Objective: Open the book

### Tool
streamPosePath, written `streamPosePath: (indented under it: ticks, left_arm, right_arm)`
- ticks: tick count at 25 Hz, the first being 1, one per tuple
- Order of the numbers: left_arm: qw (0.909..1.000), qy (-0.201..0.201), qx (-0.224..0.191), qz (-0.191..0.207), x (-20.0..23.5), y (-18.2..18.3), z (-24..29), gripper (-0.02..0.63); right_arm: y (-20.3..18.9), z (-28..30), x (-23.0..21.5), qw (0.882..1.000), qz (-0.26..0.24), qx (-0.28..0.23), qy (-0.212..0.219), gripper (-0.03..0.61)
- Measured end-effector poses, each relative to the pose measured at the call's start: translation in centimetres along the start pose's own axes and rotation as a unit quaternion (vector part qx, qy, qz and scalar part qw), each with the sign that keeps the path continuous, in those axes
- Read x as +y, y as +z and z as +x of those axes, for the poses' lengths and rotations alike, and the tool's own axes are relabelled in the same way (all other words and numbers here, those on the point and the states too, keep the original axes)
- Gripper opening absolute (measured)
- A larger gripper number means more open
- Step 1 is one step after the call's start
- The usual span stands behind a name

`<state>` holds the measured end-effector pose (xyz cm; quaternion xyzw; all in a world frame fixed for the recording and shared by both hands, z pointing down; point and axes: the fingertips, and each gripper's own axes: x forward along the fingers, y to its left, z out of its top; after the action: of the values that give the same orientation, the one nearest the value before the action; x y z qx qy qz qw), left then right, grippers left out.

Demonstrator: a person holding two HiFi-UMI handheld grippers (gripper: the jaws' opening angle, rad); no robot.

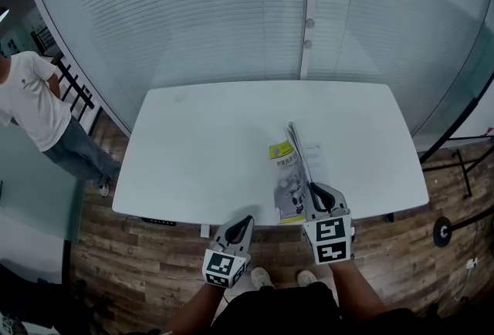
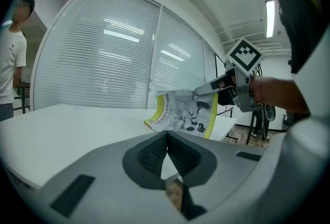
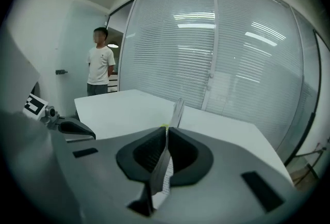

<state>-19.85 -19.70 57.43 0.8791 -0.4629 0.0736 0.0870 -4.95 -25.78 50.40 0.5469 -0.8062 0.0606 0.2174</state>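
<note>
"On the white table (image 1: 193,140), toward its front right edge: is that the book (image 1: 287,185)?"

"Yes. It lies there with its cover (image 2: 186,113) raised off the pages, standing nearly on edge in the head view."

"What holds it up?"

"The right gripper (image 1: 315,191). Its own view shows the jaws pinched together on the thin cover (image 3: 177,110), printed paper running down between the pads."

"And the left gripper (image 1: 245,222)?"

"It hangs just off the table's front edge, left of the book and apart from it. Its jaws (image 2: 166,138) meet at the tips with nothing between them."

"Anything else around?"

"A person (image 1: 31,106) in a white T-shirt stands off to the left of the table, and a glass wall (image 1: 231,9) with blinds runs behind it."
</note>
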Motion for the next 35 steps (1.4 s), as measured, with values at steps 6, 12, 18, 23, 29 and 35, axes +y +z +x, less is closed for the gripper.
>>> streamPosePath:
  ticks: [6, 12, 18, 23, 29, 35]
  left_arm:
    - [0.9997, 0.019, -0.004, -0.012, 1.3, -0.2, -0.9, 0.014]
    - [0.9976, 0.062, -0.013, -0.026, 4.0, -0.2, -2.7, 0.012]
    - [0.9922, 0.115, -0.004, -0.047, 6.7, -1.5, -5.8, 0.014]
    - [0.9864, 0.152, 0.004, -0.063, 7.6, -2.8, -8.3, 0.014]
    - [0.9780, 0.197, 0.004, -0.067, 8.6, -4.0, -11.1, 0.014]
    - [0.9688, 0.231, 0.016, -0.089, 8.6, -5.3, -13.7, 0.014]
  right_arm:
    - [1.9, 0.1, 3.6, 0.995, -0.098, -0.002, -0.002, 0.021]
    - [3.2, 1.0, 9.3, 0.980, -0.200, -0.012, 0.020, 0.018]
    - [1.9, 2.9, 14.2, 0.967, -0.247, -0.010, 0.064, 0.014]
    - [0.5, 4.4, 18.1, 0.954, -0.281, -0.009, 0.103, 0.012]
    - [-1.3, 6.1, 22.9, 0.930, -0.341, -0.010, 0.137, 0.012]
    - [-5.0, 7.1, 26.3, 0.900, -0.405, 0.001, 0.163, 0.012]
